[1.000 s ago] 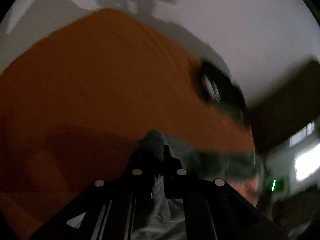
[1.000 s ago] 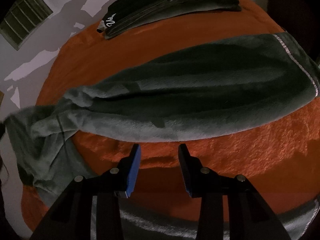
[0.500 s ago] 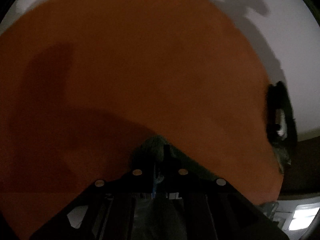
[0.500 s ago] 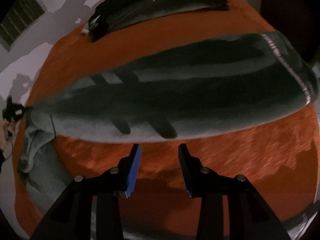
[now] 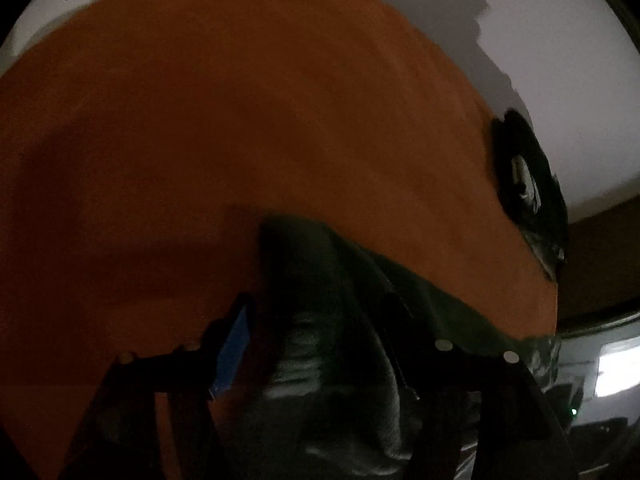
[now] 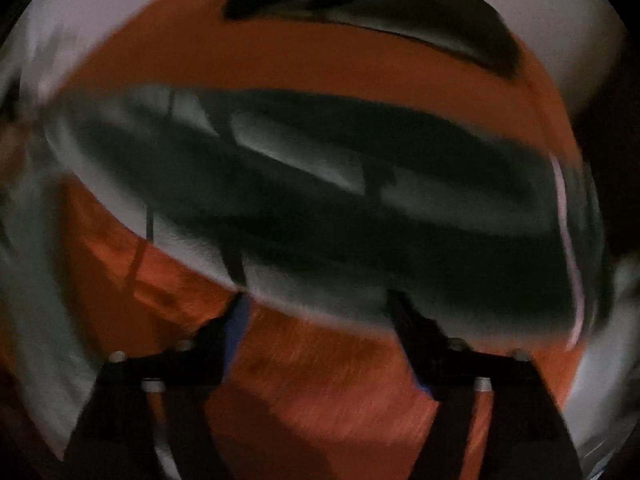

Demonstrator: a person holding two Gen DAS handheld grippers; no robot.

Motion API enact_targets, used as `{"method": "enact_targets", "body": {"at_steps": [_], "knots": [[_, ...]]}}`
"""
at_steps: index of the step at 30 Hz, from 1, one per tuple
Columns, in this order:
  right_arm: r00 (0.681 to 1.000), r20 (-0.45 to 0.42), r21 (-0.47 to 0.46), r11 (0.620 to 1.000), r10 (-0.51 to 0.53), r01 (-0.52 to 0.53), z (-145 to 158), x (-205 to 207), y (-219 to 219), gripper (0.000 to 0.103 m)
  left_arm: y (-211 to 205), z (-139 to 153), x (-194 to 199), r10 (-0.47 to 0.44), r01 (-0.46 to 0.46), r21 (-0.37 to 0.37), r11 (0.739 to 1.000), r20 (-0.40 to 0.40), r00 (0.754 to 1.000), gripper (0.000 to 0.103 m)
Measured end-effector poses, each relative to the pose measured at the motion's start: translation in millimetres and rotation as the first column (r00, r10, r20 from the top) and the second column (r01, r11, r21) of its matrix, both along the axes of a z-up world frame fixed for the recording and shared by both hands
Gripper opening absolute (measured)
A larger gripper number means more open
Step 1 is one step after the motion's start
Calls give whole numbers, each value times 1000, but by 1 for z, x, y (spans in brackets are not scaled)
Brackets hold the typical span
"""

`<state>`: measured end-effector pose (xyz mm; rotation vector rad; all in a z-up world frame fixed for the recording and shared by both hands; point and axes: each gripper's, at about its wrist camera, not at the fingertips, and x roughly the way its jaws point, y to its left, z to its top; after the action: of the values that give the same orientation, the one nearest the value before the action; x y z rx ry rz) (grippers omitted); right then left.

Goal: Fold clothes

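Left gripper (image 5: 316, 320): spread wide now, pinched tight on cloth half a second ago; grey garment (image 5: 340, 360) bunched loose between fingers, likely just let go.
Right gripper (image 6: 316, 312): also spread wider than half a second ago, holds nothing; fingertips at near edge of grey garment (image 6: 340, 200).
Garment position: long grey strip stretched across orange blanket (image 6: 320, 368), pale trimmed end (image 6: 568, 240) at right, left end trailing off toward blanket edge; heavy blur in right view, so creases hard to read.
Change: both grippers opened, right camera swinging; strip lies straighter than a second ago.
Meaning for task: judged as end of a stretch-out or lay-down step; fold count not clear from blur.
Blanket beyond: bare orange (image 5: 240, 140) ahead of left gripper.
Far: black clothing (image 6: 380, 12) at far blanket edge, apart from grey garment; looks folded flat, blurred.
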<state>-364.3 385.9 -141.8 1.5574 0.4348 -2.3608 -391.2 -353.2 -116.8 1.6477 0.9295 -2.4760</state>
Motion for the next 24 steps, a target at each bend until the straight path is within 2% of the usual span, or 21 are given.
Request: {"method": "enact_targets", "body": {"at_steps": [1,2,3,4,5,6,8,9,11,12,13,14,15,17,18,19,20,21,22,24], "knots": [[999,-39,4,1000,-14,14,11,-12,-4,0,3,-4,-3,6,-6,2,1000,-2,1000,66],[997,-77,7,1000,-28,29,21,-25,-8,0,6,-8,-7,12,-12,4,1000,-3,1000,64],[990,-131,-20,998,-57,54,39,-37,-9,0,9,-11,-10,18,-18,0,1000,-3,1000,31],[975,-192,-78,992,-108,95,64,-50,-4,0,13,-12,-14,24,-23,-41,999,13,1000,7],[958,-236,-122,983,-162,136,88,-65,1,0,14,-13,-25,31,-30,-66,997,23,999,7],[945,-259,-151,975,-201,166,107,-80,5,0,17,-5,-29,51,-51,-104,993,-6,999,7],[939,-254,-166,967,-233,195,131,-113,9,0,23,11,-38,84,-94,-172,981,-61,995,7],[944,-235,-175,966,-230,191,139,-126,9,0,18,13,-37,88,-98,-171,980,-63,994,7],[989,-98,-258,962,-114,85,134,-125,-6,5,9,16,-34,95,-106,-169,980,-67,993,7],[999,-26,-302,953,-22,13,126,-115,-16,28,4,17,-33,99,-110,-167,980,-70,993,7],[995,39,-329,941,92,-74,111,-98,-29,49,-1,19,-32,103,-113,-166,980,-72,992,7],[978,83,-335,929,192,-154,97,-81,-43,88,-6,21,-31,106,-117,-165,979,-74,992,7],[955,102,-282,929,279,-241,78,-63,-60,96,-10,22,-30,110,-121,-164,979,-76,991,7],[885,151,-99,898,440,-429,31,-28,-99,95,-20,26,-28,117,-129,-162,978,-80,990,8],[875,156,13,884,459,-467,13,-20,-110,87,-25,27,-27,124,-136,-157,978,-82,989,8],[882,165,101,882,442,-461,-3,-20,-118,77,-31,23,-25,151,-161,-130,978,-83,985,8],[898,177,133,895,402,-427,-12,-29,-120,41,-35,23,-24,173,-184,-120,976,-97,980,8],[917,175,138,914,358,-383,-12,-40,-118,11,-38,24,-23,191,-203,-111,973,-110,975,8],[938,141,121,935,317,-334,-3,-53,-115,11,-36,28,-24,186,-201,-117,973,-129,974,7],[967,-24,68,965,255,-253,42,-75,-103,11,-27,36,-27,150,-176,-159,972,-160,976,7]]}}
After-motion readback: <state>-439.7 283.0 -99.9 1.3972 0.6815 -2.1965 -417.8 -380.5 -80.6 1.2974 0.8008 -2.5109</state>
